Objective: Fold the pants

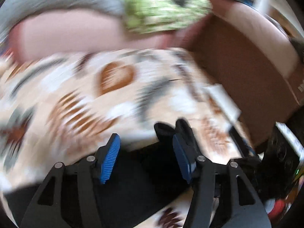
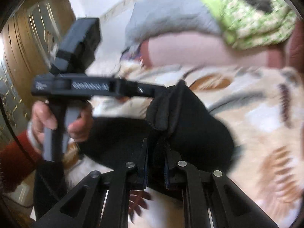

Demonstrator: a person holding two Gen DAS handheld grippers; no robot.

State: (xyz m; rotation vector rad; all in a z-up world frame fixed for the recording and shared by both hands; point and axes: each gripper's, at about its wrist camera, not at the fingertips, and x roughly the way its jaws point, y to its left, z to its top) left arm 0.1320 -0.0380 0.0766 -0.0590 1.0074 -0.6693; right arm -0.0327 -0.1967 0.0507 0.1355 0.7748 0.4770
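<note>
Pants (image 2: 190, 125) lie bunched on the bedspread (image 2: 266, 114), right gripper (image 2: 155, 163) clamped on a fold, left gripper (image 1: 146, 152) agape and empty; next, probably, lifting that fold across.

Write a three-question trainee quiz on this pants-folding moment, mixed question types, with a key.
1. True or false: the right hand-held gripper is shut on the pants.
2. Multiple choice: the left hand-held gripper is A) open, B) shut on the pants, C) out of view.
3. Fill in: the pants lie on a patterned ___.

Key:
1. True; black cloth is pinched between its fingers.
2. A; a wide gap shows between its blue pads.
3. Blanket, cream with brown and grey leaf shapes.
</note>
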